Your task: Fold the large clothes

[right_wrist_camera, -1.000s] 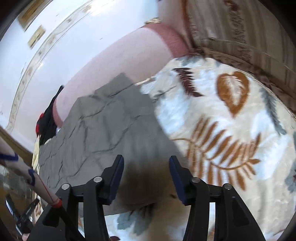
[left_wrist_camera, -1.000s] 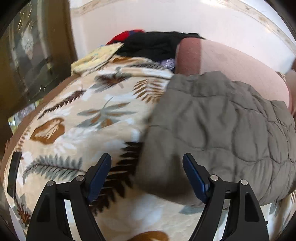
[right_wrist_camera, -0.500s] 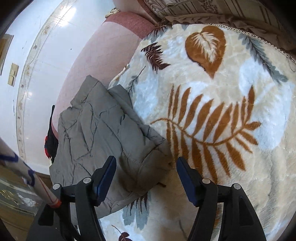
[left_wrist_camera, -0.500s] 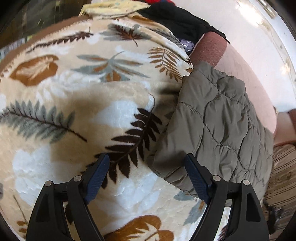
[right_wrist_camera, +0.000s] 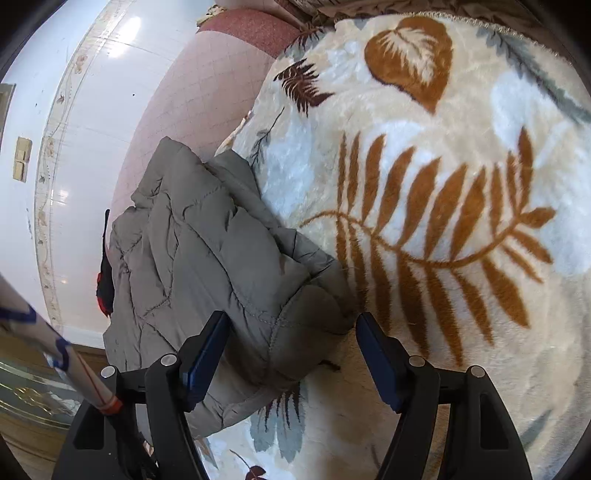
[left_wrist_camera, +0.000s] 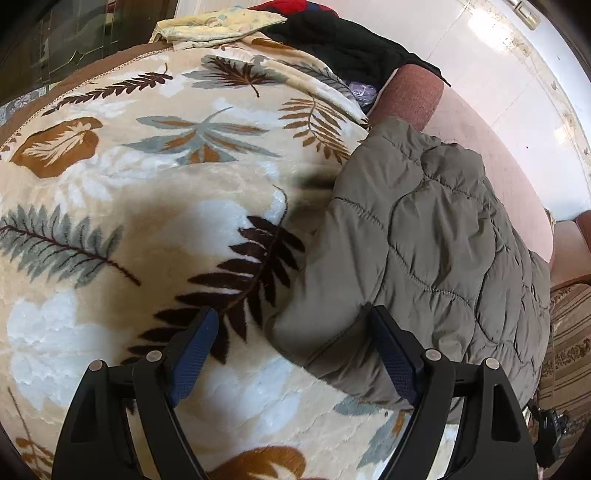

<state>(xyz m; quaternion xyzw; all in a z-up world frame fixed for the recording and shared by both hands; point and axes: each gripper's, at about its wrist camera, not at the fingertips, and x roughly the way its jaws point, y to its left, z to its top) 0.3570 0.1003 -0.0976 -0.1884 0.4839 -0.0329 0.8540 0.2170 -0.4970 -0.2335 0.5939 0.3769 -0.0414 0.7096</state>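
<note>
A grey-green quilted jacket [left_wrist_camera: 436, 251] lies folded in a thick bundle on a leaf-patterned blanket [left_wrist_camera: 147, 192]. It also shows in the right wrist view [right_wrist_camera: 207, 266]. My left gripper [left_wrist_camera: 295, 354] is open, its jaws either side of the jacket's near left corner, just above the cloth. My right gripper [right_wrist_camera: 291, 354] is open, its jaws either side of the jacket's near right corner. Neither holds anything.
A pink headboard [left_wrist_camera: 480, 140] runs behind the jacket, with a white wall [right_wrist_camera: 74, 147] beyond. A pile of black and red clothes [left_wrist_camera: 332, 33] and a pale yellow cloth [left_wrist_camera: 218, 26] lie at the bed's far end. A striped fabric [left_wrist_camera: 569, 332] lies at the right.
Both grippers have drawn back and tilted down from the jacket's middle to its near corners. The jacket lies still. Both stay open.
</note>
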